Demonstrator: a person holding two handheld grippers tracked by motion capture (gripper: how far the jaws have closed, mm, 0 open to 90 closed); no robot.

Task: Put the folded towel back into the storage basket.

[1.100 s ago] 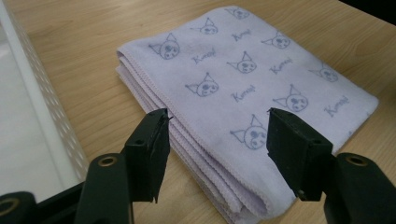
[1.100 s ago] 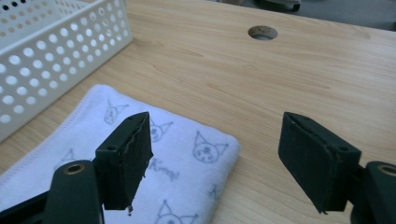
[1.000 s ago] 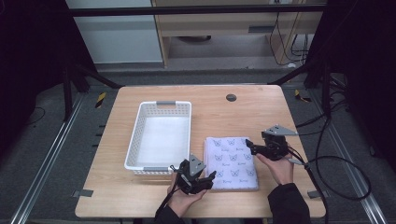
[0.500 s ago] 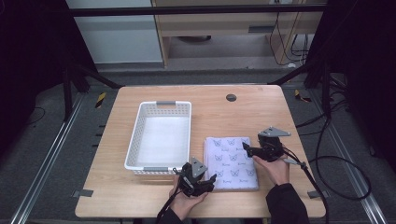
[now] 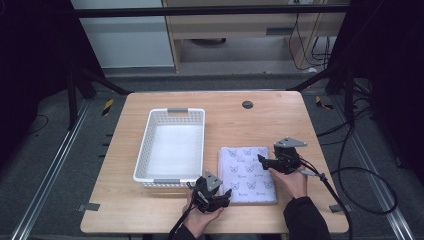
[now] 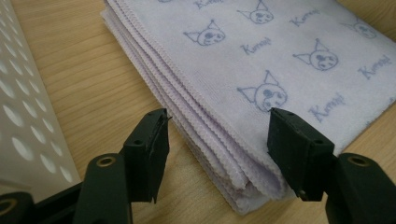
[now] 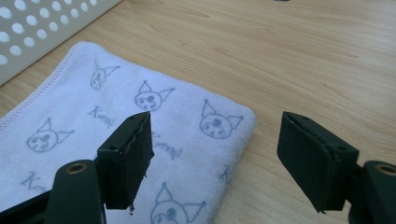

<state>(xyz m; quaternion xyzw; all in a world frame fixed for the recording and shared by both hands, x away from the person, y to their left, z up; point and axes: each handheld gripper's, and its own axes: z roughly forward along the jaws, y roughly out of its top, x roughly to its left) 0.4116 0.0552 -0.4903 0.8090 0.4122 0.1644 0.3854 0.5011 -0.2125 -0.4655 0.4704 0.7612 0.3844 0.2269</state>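
A folded lavender towel (image 5: pixel 247 174) printed with cat faces lies on the wooden table, right of a white perforated basket (image 5: pixel 172 145). My left gripper (image 5: pixel 226 196) sits low at the towel's near left corner. Its own view shows it open (image 6: pixel 218 121), jaws astride the stacked edge of the towel (image 6: pixel 280 56). My right gripper (image 5: pixel 262 161) hovers at the towel's right edge. It stands open (image 7: pixel 217 122), one jaw over the towel (image 7: pixel 116 121), the other over bare wood beyond the towel's rounded corner.
The basket (image 6: pixel 23 116) stands empty close to my left jaw; its wall (image 7: pixel 42 23) shows far off in the right gripper view. A black round grommet (image 5: pixel 247 104) sits in the table's far middle. Bare wood (image 5: pixel 280 120) lies behind the towel.
My right gripper has drifted a little left and nearer, onto the towel's right edge. The left gripper has edged slightly toward the towel's corner. Both stay open.
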